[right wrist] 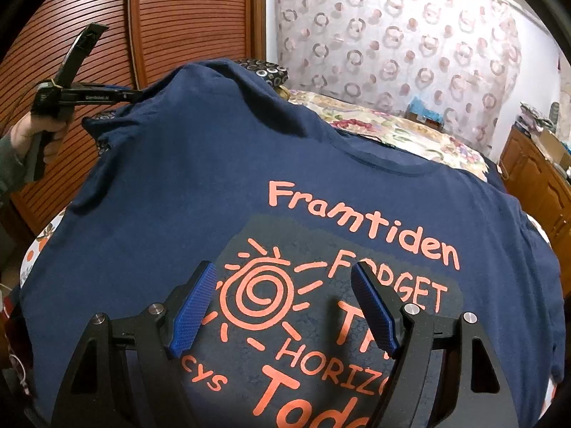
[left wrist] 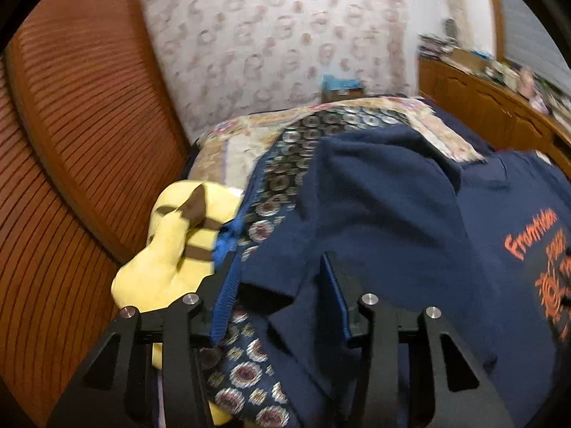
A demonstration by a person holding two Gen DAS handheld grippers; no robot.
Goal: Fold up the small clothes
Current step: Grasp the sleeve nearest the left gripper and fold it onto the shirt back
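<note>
**foldnoob:** Starting at the left tongs [left wrist: 276, 255]: the jaws look spread, with a bunch of navy cloth lying between them. I can't see an actual pinch, and that view is blurry. The right tongs [right wrist: 283, 267] are wide open, holding nothing, hovering right over the orange sun print [right wrist: 264, 296].

**linen_lurker:** So where's the T-shirt [right wrist: 178, 178] itself?

**foldnoob:** It's spread print-up on the bed [right wrist: 410, 132] and covers most of the near part. Its left sleeve end humps up over a circle-patterned pillow [left wrist: 285, 164] at the bed's left edge, and that's where the left tongs are. There's a yellow plush toy [left wrist: 171, 249] just beside them, against the slatted wardrobe door [left wrist: 71, 142].

**linen_lurker:** Which way does it point?

**foldnoob:** The neckline [right wrist: 392, 169] faces the far edge, toward the curtain [right wrist: 392, 35], and the hem end is toward the near edge, below the frame. So the long axis runs near to far and the sleeves go out left and right. The lettering reads upright from the right camera.

**linen_lurker:** Sounds like the very first step, laying it out and taking hold of a side.

**foldnoob:** That's my read too, no fold is made yet. I think the next move is for the left tongs to close on the sleeve and carry it across toward the middle. The right tongs would pin or grab the same side lower down so the crease stays straight. That pillow hump could skew it.
</note>
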